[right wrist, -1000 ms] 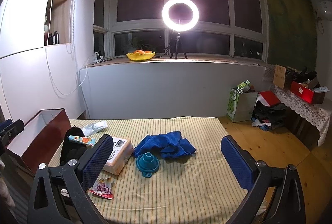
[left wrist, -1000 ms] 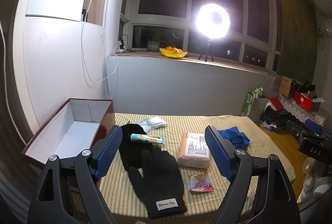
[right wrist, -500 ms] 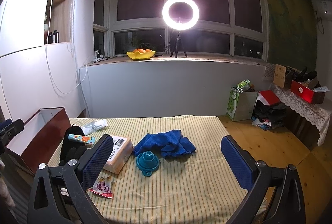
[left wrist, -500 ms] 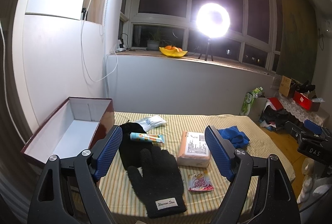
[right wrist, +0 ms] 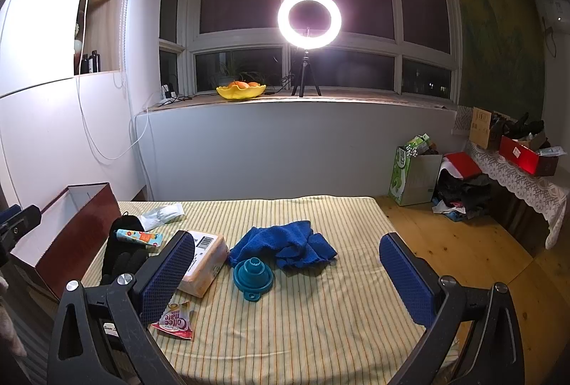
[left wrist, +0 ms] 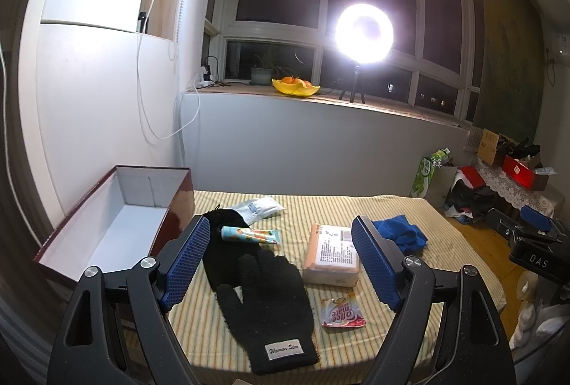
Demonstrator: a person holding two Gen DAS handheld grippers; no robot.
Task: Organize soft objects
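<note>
Fig. 1 | L gripper (left wrist: 278, 260) hovering w/ jaws spread wide, empty, over black knit glove (left wrist: 270, 299) lying flat at near table edge | R gripper (right wrist: 285, 278) likewise gaping, empty, facing crumpled blue terry cloth (right wrist: 285, 242) mid-table | tip: pinching glove's fuzzy cuff, then carrying to open box (left wrist: 117, 228) at left.
</note>
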